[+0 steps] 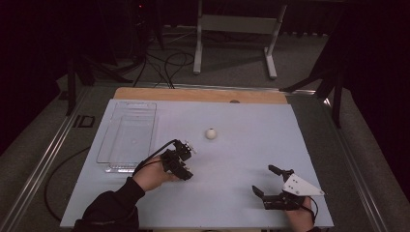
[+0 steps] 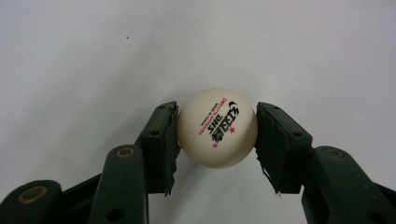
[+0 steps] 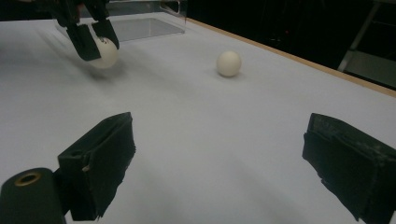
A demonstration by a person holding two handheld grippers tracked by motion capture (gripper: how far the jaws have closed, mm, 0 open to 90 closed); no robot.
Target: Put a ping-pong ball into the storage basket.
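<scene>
At the near right corner of the table (image 1: 300, 145) the right gripper (image 1: 271, 184) rests low with its jaws spread wide and nothing between them, probably parked to leave the middle free; nearer the near left edge the left gripper (image 2: 217, 128) is clamped on a printed ball (image 2: 217, 127), pads (image 2: 163, 135) pressing its two sides at mid-height so it cannot roll out, and it seems lifted just off the surface; beyond it a second ball (image 1: 210, 133) lies loose near the centre; along the far left edge a clear tray (image 1: 126, 137) sits open, likely where the balls go.
</scene>
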